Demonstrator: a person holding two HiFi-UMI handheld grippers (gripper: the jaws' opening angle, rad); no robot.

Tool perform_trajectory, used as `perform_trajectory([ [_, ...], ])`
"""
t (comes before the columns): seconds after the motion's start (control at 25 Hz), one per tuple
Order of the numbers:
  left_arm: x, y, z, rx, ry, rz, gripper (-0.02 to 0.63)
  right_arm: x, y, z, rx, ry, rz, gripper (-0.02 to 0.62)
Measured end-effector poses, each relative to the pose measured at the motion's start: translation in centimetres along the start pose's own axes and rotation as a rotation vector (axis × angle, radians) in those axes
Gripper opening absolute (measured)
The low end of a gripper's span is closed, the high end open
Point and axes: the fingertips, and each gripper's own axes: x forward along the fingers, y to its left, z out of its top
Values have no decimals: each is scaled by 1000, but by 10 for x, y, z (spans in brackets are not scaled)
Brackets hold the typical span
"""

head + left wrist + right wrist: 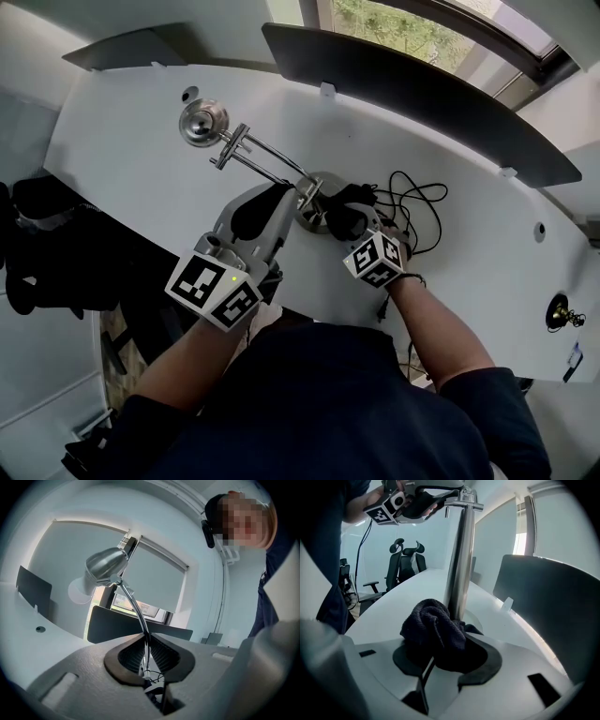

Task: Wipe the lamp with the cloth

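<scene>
Chrome tubing of the lamp (pixel 202 123) is clamped between the shut jaws of the left gripper (pixel 146 654), on the thin arm (pixel 133 607) near where it meets the upright post (pixel 459 559), so the fixture is steadied on the white desk (pixel 122 159). A dark cloth (pixel 433 627) is held bunched in the right gripper (pixel 440 656), whose jaws are closed on it, and it is pressed against the foot of the post just above the round base (pixel 307 221). Several risks can be judged from this. If the wipe is driven hard sideways, the lamp may be tipped or slid, since only a slender rod is held. The arm could be bent, or its joint turned, by too firm a pull from the left. The loose bundle might be caught on the post's fittings and dragged out of the jaws. The black cable (pixel 410 174), lying close beside the base, could be snagged as the right gripper is moved round.
</scene>
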Motion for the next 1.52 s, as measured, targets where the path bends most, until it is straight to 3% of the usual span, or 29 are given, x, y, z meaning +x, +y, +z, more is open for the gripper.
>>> perform_trajectory([
  [0.2, 0, 0, 0, 3, 5, -21, 43, -1, 19, 1, 37, 23, -6, 170],
  [0.6, 0, -1, 0, 17, 20, -61, 43, 20, 58, 26, -34, 73, 0, 167],
  [1.12, 0, -2, -1, 52, 80, -125, 43, 54, 62, 53, -17, 137, -43, 166],
  [1.52, 0, -3, -1, 111, 156, -231, 43, 71, 63, 64, -36, 162, -53, 166],
])
